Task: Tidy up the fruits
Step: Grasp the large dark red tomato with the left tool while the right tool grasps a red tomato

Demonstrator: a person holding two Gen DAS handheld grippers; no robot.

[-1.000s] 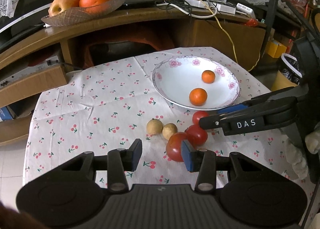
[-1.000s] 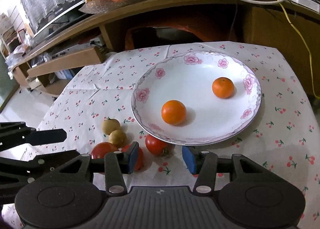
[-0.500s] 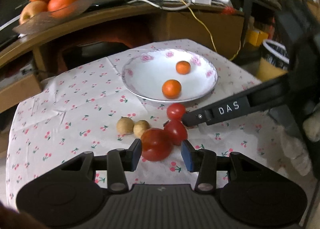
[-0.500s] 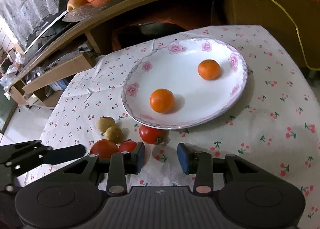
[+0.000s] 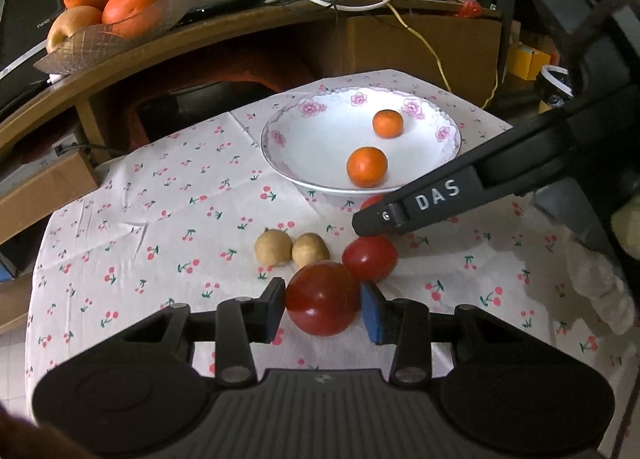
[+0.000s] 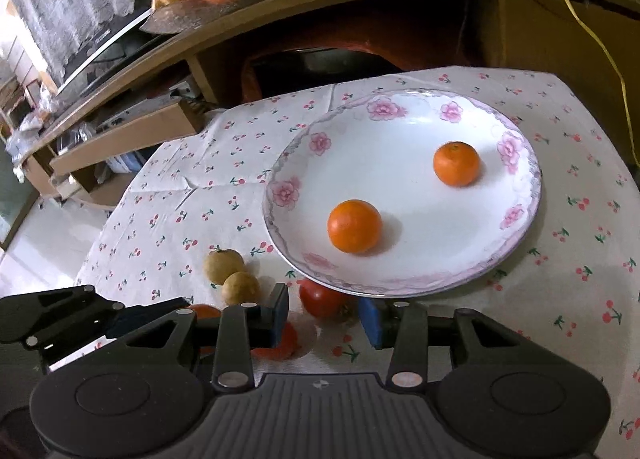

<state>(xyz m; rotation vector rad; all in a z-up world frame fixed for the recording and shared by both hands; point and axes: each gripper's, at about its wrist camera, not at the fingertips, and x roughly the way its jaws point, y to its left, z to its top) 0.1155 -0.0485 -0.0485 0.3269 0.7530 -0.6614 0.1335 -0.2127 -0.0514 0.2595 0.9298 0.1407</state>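
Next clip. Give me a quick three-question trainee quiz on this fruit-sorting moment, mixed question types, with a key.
1. True or false: the white flower-rimmed plate holds three small oranges.
2. What sits between the blue pads of the left claw? A) a yellow banana B) a large red tomato C) a green apple
3. Fill in: ___ tan round fruits lie on the cherry-print tablecloth.
Key: 1 false, it holds two; 2 B; 3 two.
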